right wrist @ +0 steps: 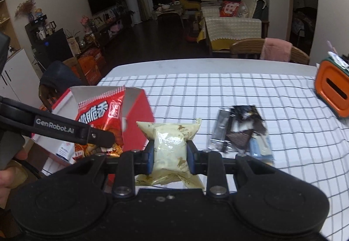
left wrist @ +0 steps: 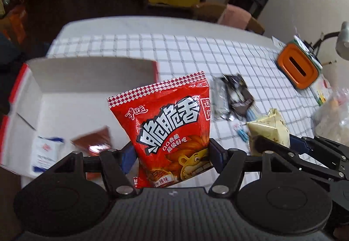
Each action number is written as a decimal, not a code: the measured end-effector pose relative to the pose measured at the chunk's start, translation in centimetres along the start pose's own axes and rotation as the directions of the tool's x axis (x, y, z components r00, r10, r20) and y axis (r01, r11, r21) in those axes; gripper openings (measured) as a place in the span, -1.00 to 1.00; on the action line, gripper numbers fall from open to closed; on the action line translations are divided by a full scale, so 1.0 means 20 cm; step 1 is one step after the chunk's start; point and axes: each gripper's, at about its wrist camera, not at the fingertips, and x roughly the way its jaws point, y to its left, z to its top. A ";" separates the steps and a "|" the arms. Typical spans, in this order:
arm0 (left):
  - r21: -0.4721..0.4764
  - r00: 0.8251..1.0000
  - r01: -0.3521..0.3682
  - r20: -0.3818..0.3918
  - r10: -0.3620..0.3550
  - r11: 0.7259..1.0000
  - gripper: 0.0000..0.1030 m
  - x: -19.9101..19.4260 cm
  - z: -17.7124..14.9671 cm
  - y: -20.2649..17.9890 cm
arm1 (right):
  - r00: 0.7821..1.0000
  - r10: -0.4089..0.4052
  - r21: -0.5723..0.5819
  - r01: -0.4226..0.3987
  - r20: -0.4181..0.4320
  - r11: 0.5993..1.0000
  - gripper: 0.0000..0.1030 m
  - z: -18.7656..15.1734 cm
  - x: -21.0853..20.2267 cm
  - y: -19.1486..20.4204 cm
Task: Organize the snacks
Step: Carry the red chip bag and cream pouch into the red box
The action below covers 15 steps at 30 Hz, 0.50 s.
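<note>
The left gripper (left wrist: 172, 153) pinched a red bag (left wrist: 168, 129) by its lower half, a blue pad pressed to each side, so the bag stood upright between the fingers with its checked top edge above them. It hung over the near right corner of the open box (left wrist: 65, 97), clear of the counter (left wrist: 196, 53).

The right gripper (right wrist: 168, 157) was pressed onto a cream packet (right wrist: 170, 149), squeezing it at the waist; the packet's crimped top rose above the fingers and its bottom spilled out below them. From the left wrist view the cream packet sat just right of the red bag, well right of the box.

Inside the box lay a white packet (left wrist: 44, 151) with blue print near the front wall, and beside it a dark red packet (left wrist: 93, 140), blurred. Right of the box, on the checked cloth, a heap of dark wrappers (right wrist: 237, 129) lay loose, with a small blue packet (right wrist: 259, 147) at its near edge. Farther right of the box, by the counter's edge, stood an orange holder (left wrist: 297, 66). A hand (right wrist: 8, 171) gripped the left gripper's handle, just in front of the box.
</note>
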 end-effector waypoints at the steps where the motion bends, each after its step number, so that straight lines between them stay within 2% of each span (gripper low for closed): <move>1: -0.006 1.000 -0.010 0.008 0.010 1.000 0.31 -0.02 0.01 0.04 | 1.000 0.006 -0.008 -0.006 0.002 1.000 -0.46 0.02 0.01 0.03; 8: -0.036 0.997 -0.072 0.028 0.073 0.997 0.31 -0.08 0.06 0.33 | 0.998 0.056 -0.077 -0.056 -0.004 0.995 -0.46 0.12 0.14 0.27; 15: -0.053 0.990 -0.143 -0.009 0.143 0.988 0.31 -0.03 0.10 0.59 | 0.996 0.082 -0.152 -0.087 -0.042 0.984 -0.46 0.18 0.33 0.49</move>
